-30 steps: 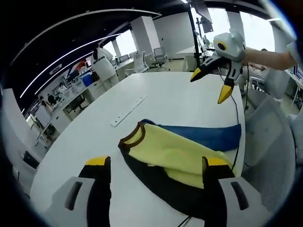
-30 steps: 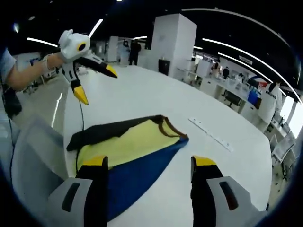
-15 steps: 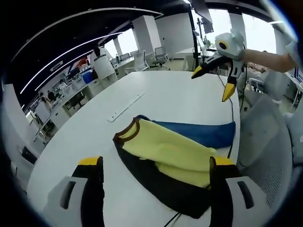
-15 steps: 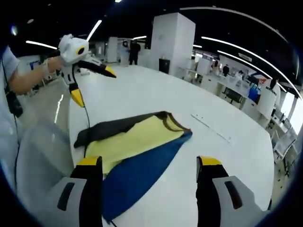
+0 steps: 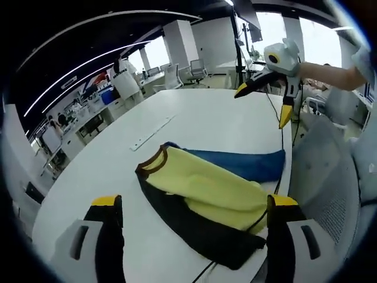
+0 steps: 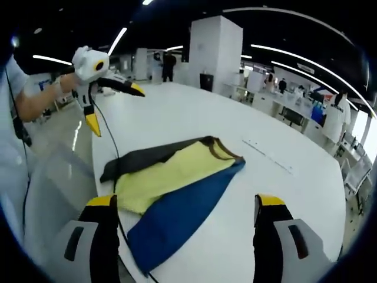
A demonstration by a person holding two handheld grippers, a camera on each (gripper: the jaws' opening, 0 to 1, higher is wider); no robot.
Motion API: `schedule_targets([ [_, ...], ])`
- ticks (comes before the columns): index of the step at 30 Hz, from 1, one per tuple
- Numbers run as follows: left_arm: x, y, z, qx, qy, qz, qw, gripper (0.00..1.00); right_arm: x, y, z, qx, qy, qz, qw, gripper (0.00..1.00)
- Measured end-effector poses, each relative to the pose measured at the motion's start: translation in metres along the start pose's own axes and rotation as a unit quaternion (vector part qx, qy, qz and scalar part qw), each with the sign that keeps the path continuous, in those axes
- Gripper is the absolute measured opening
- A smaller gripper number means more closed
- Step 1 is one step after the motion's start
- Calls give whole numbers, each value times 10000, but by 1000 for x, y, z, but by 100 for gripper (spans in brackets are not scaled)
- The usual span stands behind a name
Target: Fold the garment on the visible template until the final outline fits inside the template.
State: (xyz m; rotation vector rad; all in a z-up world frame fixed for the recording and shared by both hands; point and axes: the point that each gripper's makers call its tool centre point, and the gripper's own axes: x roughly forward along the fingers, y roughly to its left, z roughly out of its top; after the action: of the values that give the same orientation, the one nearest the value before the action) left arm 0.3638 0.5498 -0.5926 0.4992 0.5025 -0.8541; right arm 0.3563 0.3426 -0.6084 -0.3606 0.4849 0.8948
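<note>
The folded garment (image 5: 209, 197) lies long and narrow near the edge of the white worktop (image 5: 194, 121), its brown-ribbed collar (image 5: 151, 163) pointing toward the worktop's middle. It shows soft matte panels: yellow between blue and black. A thin cable (image 6: 110, 141) crosses it near the edge. The left gripper (image 6: 112, 103) and right gripper (image 5: 262, 100) hover above, jaws spread, holding nothing. A pale flat strip (image 5: 152, 133) lies beyond.

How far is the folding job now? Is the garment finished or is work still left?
Done: the garment lies folded lengthwise into a long strip on the white table. In hand: nothing; the left gripper and right gripper both hang open above it. Left: I cannot make out a template outline, so the fit is unconfirmed; further folds look likely.
</note>
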Motion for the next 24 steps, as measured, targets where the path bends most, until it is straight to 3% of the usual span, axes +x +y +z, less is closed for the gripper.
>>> schedule_targets([
  [12,-9,-9,-8,-104,17,-53,9999,100,-1,8,-4,36,33,109,9999,100],
  [24,-15,-13,-19,-162,94,32,9998,100,-1,18,-22,171,274,142,9994,100],
])
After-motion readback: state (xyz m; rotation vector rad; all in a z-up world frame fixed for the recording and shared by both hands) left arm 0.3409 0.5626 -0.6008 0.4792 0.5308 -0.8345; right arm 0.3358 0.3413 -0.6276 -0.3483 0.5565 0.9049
